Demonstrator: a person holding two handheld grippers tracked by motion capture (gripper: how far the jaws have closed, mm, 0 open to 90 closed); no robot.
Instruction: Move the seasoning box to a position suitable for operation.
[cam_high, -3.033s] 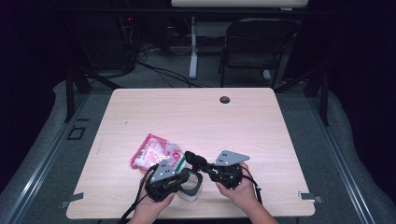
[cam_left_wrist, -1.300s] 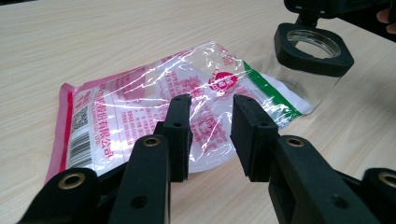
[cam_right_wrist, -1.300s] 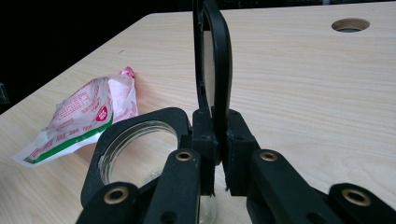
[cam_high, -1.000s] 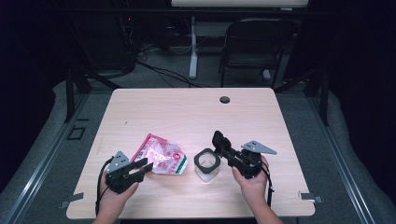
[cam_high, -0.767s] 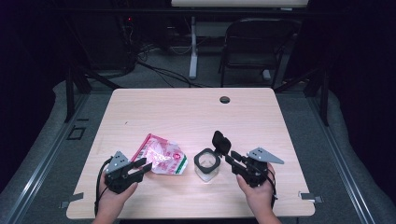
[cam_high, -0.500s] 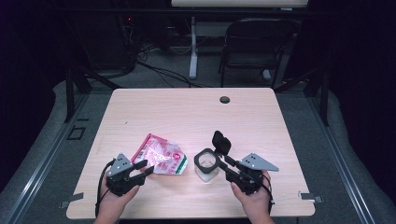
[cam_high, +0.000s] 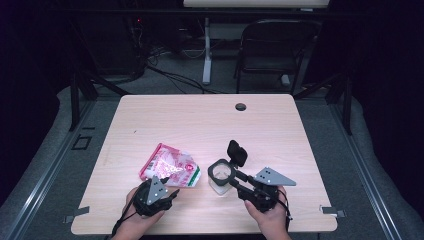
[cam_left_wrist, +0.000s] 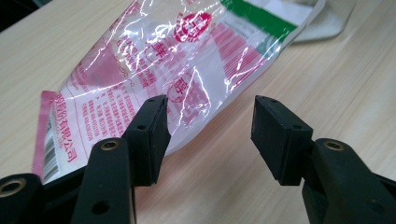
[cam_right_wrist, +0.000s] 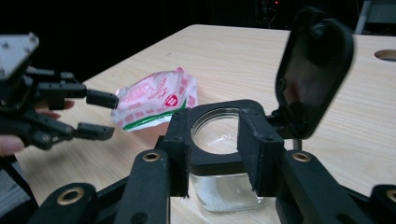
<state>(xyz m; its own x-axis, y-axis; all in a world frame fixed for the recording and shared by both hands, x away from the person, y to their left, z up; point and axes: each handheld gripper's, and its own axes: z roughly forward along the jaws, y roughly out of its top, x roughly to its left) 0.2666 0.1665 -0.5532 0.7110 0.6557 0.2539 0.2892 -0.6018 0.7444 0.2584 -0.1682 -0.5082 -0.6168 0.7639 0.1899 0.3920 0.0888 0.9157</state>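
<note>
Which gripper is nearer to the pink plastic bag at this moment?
The left gripper: its open jaws point at the pink bag, one pad at its edge. The right gripper is at the glass jar, beside the bag.

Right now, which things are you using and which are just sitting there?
Being used:
- pink snack bag, in front of the open left gripper
- glass jar with its flip lid up, by the right gripper

Just there:
- chair
- cables on the floor
</note>
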